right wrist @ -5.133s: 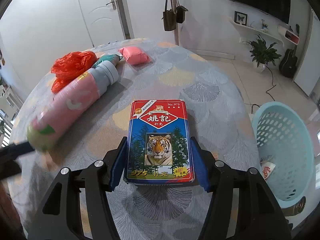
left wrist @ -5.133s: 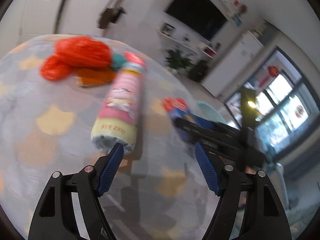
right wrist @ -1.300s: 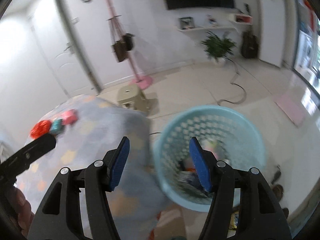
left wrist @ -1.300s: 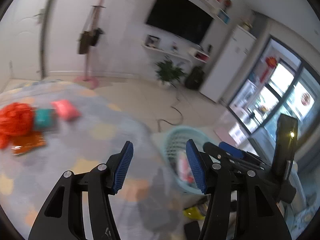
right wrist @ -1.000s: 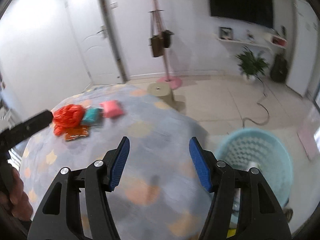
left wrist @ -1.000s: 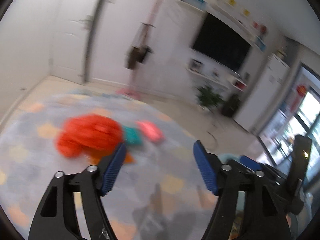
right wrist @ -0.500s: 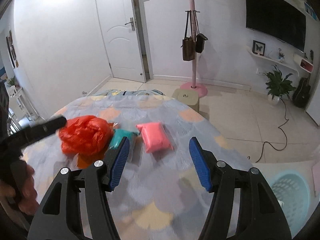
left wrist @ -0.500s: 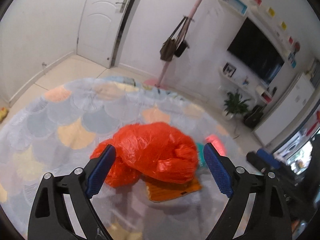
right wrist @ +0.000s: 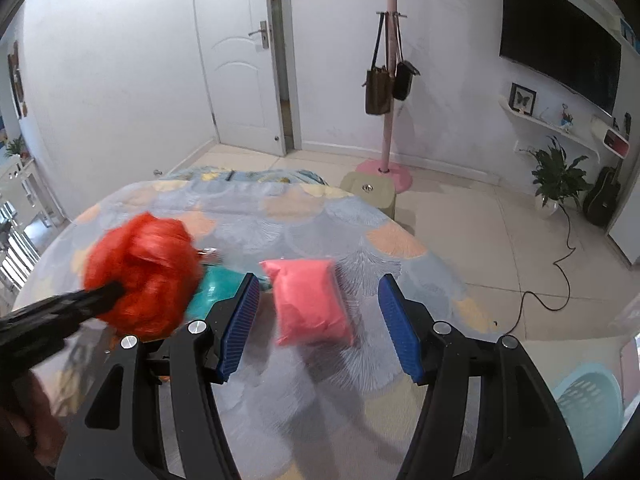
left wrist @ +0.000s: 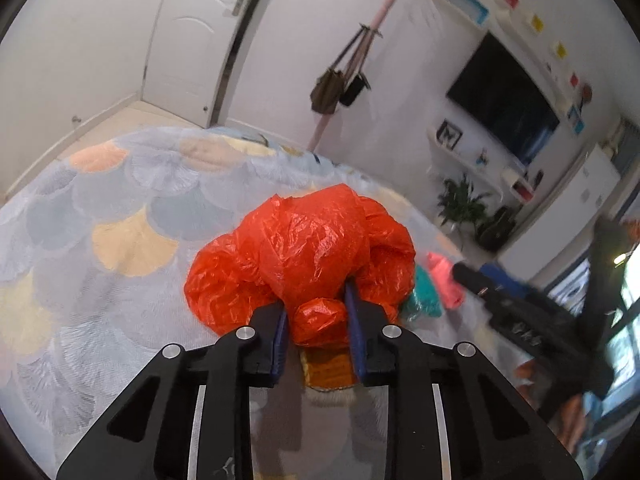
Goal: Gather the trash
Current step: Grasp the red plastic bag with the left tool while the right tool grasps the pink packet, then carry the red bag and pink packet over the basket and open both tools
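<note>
Left gripper (left wrist: 316,320) clamped on a fold of the crumpled orange-red plastic bag (left wrist: 304,252), which rests on the round table's scallop-patterned cloth (left wrist: 120,216). Right gripper (right wrist: 320,324) spread wide and empty, the flat pink plastic packet (right wrist: 310,300) lying directly ahead between its blue pads (right wrist: 398,328), long axis running roughly along the fingers. Pale blue perforated basket (right wrist: 588,396) stands on the floor to the right.

No legible text — labels, signs, numbers all unreadable.

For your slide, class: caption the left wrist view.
Left gripper shut on red bag atop patterned table.
</note>
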`<action>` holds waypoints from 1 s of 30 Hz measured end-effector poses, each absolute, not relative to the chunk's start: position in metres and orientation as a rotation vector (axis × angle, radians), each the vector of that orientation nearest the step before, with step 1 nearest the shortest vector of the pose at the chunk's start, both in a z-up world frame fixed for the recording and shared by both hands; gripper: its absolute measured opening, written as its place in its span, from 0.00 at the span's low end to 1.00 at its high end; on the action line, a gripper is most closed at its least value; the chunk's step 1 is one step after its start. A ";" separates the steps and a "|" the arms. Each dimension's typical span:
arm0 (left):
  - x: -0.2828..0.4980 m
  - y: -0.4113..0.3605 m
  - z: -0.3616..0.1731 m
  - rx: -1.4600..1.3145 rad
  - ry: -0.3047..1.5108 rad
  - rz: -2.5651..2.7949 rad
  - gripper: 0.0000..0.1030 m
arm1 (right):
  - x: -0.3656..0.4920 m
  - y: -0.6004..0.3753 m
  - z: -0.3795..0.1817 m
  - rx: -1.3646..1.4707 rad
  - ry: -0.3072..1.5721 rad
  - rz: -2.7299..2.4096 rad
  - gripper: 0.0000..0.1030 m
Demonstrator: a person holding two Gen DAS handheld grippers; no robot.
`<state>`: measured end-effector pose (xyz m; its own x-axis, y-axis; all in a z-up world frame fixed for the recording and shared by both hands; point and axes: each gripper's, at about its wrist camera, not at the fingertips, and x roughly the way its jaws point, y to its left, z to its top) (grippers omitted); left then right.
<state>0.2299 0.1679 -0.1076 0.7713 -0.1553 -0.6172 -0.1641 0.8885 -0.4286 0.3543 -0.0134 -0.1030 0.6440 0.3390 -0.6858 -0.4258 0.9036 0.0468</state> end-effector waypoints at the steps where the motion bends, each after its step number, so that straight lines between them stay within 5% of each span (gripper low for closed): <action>1: 0.227 0.173 -0.106 -0.504 0.683 0.012 0.23 | 0.357 -0.012 -0.106 -0.122 0.762 0.440 0.57; 5: 0.220 0.181 -0.098 -0.525 0.630 0.033 0.22 | 0.363 -0.008 -0.114 -0.141 0.787 0.434 0.57; 7: 0.219 0.182 -0.095 -0.535 0.617 0.030 0.22 | 0.365 -0.005 -0.117 -0.157 0.800 0.449 0.52; 8: 0.217 0.182 -0.094 -0.535 0.615 0.030 0.22 | 0.366 -0.003 -0.120 -0.162 0.819 0.462 0.37; 9: 0.216 0.181 -0.094 -0.533 0.613 0.032 0.22 | 0.368 -0.003 -0.121 -0.157 0.827 0.467 0.35; 30: 0.146 0.131 -0.043 -0.447 0.543 -0.056 0.22 | 0.267 -0.080 -0.082 -0.089 0.668 0.396 0.32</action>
<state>0.1462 0.1309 -0.0431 0.8570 -0.1683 -0.4871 -0.0645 0.9026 -0.4255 0.2666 -0.0802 -0.0818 0.7139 0.3285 -0.6185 -0.3849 0.9218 0.0453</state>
